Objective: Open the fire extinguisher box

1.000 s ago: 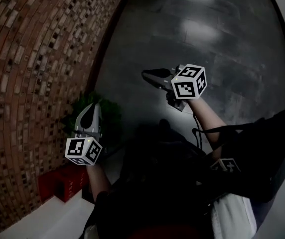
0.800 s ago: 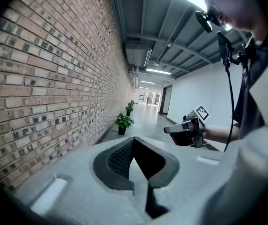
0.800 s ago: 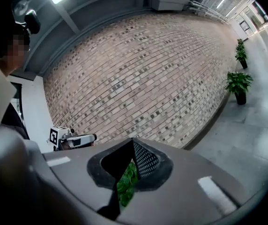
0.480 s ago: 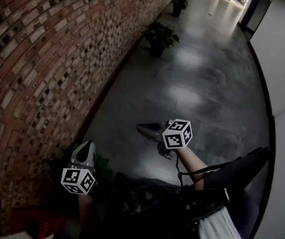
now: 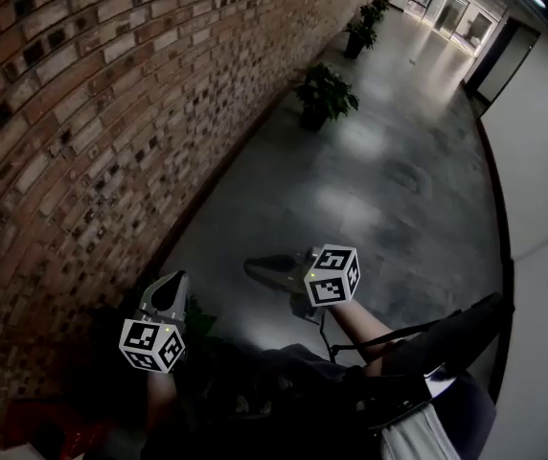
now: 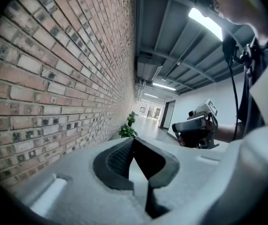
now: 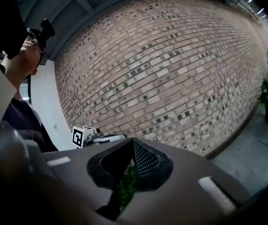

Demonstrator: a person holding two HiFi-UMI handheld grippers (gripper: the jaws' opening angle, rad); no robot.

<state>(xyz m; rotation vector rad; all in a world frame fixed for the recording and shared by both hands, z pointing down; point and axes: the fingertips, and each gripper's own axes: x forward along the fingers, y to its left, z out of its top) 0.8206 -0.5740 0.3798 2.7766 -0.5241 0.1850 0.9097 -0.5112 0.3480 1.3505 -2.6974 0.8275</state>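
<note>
From the head view, both hand-held tools are up over the corridor floor [image 5: 389, 180] beside the brick wall [image 5: 82, 113]. The left gripper [image 5: 171, 284] is next to the wall and the right gripper [image 5: 255, 269] is further out over the floor. A dim red shape in the bottom left corner, at the foot of the wall, looks like the fire extinguisher box [image 5: 63, 422]. It is too dark to make out a door or latch. Three potted plants [image 5: 324, 92] stand along the wall's foot further down the corridor, and a fourth clump of leaves shows dimly just under the left gripper.

In the left gripper view, the left gripper [image 6: 134, 139] has its jaws closed tip to tip with nothing between them. It points along the wall, with the right gripper [image 6: 183, 128] off to its right. One box, none of it in this view.

In the right gripper view, the right gripper [image 7: 133, 142] is also closed and empty. Only green leaves show through the slot below its tips. It faces the wall, with the left gripper [image 7: 115, 136] just beyond it. Two plants stand at the right edge.

As I judge it, the opening has not started and this is the approach. Next, both grippers need to turn down toward the red box, one must find its door or handle, and its jaws must part to take hold.
</note>
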